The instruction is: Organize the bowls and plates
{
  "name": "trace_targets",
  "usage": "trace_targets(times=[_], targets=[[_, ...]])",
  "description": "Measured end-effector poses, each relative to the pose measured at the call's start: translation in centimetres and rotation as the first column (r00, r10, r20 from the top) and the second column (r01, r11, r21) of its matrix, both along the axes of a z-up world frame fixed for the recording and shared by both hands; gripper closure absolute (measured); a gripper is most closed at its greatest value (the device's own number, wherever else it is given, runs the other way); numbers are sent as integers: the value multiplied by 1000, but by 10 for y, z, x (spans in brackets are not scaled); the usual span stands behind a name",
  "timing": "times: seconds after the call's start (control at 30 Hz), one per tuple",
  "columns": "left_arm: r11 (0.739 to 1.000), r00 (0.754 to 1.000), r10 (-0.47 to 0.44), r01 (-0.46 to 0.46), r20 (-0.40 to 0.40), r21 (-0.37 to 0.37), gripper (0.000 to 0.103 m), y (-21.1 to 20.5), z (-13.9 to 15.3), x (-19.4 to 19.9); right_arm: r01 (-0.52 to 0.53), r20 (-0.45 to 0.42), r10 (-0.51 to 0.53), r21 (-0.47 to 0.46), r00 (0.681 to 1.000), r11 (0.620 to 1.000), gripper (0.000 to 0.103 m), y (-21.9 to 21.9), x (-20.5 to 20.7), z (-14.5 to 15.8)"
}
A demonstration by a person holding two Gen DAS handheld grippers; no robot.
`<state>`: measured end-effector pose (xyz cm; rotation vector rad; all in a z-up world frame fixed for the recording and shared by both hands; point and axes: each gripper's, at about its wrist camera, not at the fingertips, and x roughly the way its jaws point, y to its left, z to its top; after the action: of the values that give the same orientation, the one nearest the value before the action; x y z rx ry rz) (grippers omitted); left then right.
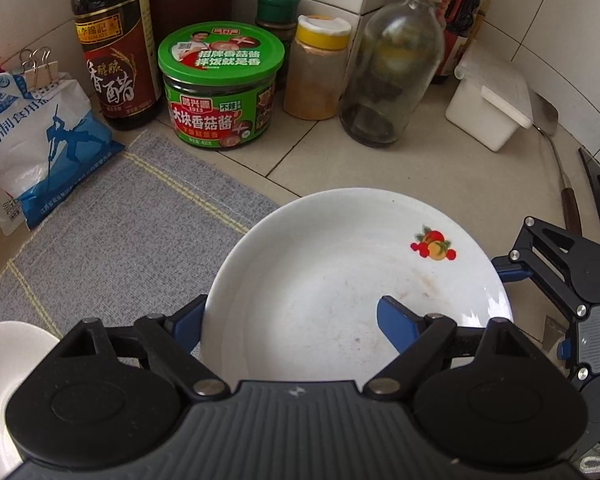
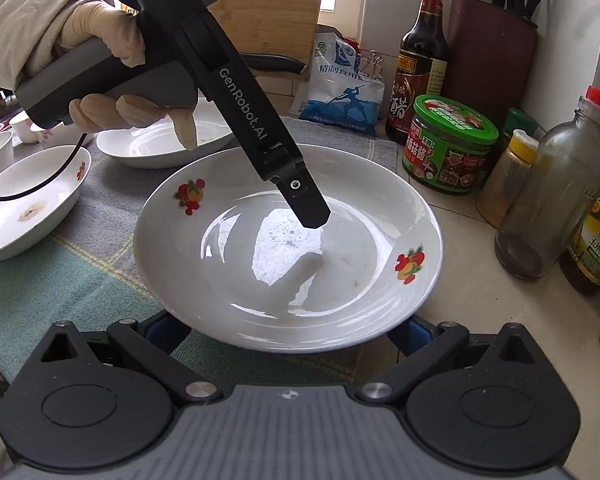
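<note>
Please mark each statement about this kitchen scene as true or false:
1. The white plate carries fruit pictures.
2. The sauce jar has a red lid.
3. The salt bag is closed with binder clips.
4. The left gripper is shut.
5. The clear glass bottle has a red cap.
1. True: the white plate shows two fruit pictures on its inner slope.
2. False: the sauce jar has a green lid.
3. True: binder clips sit at the top of the salt bag.
4. False: the left gripper is open, with one finger over the inside of the plate.
5. True: the clear glass bottle has a red cap.
</note>
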<state>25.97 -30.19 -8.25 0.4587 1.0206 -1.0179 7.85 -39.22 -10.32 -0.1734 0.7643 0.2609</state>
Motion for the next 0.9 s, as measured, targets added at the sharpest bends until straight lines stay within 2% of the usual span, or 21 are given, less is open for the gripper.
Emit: trace_targets(times=[0.57,0.7,0.9], targets=[[1000,1000,0,-1,13,10,14,-10,-9,5,22,-10,-22,5,1000,1000,0,-9,6,-11],[1000,999,27,-28,34,9,14,0,2,0,37,-15,-37,23,999,999,0,-10,4,-10],[993,990,117,-114,83,-41,10,27,33,-19,75,-19,-74,48,997,996,0,-10,-4,-4]])
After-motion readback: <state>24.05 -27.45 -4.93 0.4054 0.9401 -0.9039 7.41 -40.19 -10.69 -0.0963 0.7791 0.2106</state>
